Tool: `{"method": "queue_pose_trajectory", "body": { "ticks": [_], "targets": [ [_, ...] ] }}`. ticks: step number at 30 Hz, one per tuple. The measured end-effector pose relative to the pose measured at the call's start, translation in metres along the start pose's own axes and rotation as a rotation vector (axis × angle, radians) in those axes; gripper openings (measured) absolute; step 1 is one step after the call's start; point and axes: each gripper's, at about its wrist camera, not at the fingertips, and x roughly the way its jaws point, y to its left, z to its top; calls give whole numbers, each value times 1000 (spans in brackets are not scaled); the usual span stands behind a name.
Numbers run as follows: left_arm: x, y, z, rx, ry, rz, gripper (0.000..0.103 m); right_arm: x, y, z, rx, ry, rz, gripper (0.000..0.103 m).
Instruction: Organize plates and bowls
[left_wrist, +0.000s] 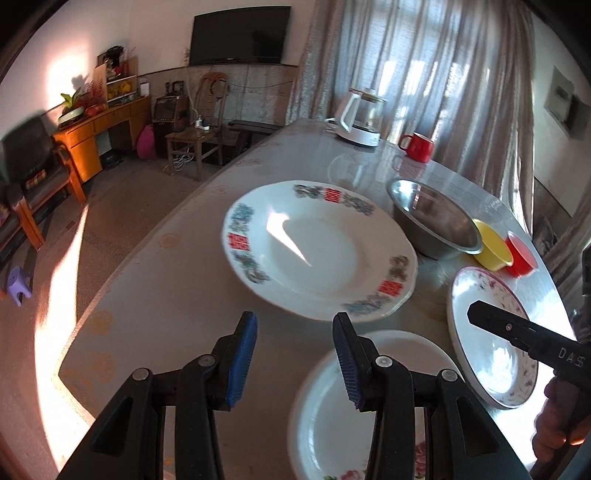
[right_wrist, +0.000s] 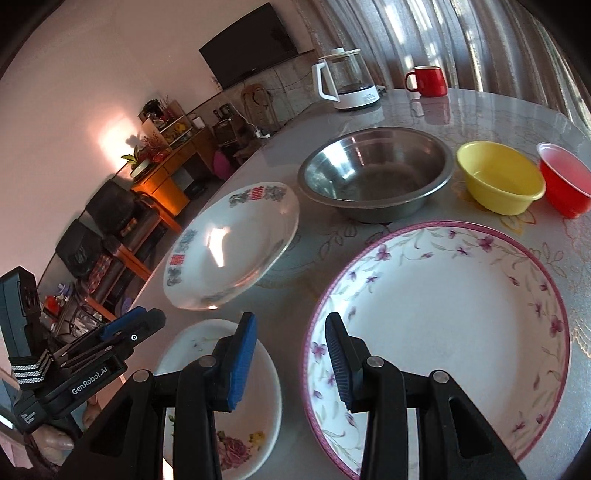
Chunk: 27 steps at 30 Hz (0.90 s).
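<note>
The purple-rimmed floral plate (right_wrist: 436, 332), glazed, is seen beneath and ahead of the right gripper (right_wrist: 291, 354), whose jaws are spread and empty. The red-and-blue patterned plate (left_wrist: 317, 247) lies just ahead of the left gripper (left_wrist: 295, 354), likewise spread. Beyond are set the steel bowl (right_wrist: 376, 173), yellow bowl (right_wrist: 498, 181) and red bowl (right_wrist: 561, 181). A slick rim could slip from ribbed pads and chip.

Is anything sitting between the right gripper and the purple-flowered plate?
Nothing visible. The right gripper is open just above the near rim of the purple-flowered plate; the small rose plate lies off to its left.
</note>
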Motion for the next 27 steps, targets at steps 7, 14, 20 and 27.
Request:
{"method": "queue_pose_trajectory", "body": {
  "ticks": [7,14,20,27],
  "targets": [
    [8,36,17,-68,-16,27,43,32,10,28,-24,33,25,38],
    [30,58,35,-87,-4,21,46,65,10,46,-12,82,-4,38],
    [56,62,51,-76,17,-41,47,87,7,54,-8,114,-35,38],
    [87,55,63,-38,52,-78,47,100,2,61,-10,136,-28,35]
  ]
}}
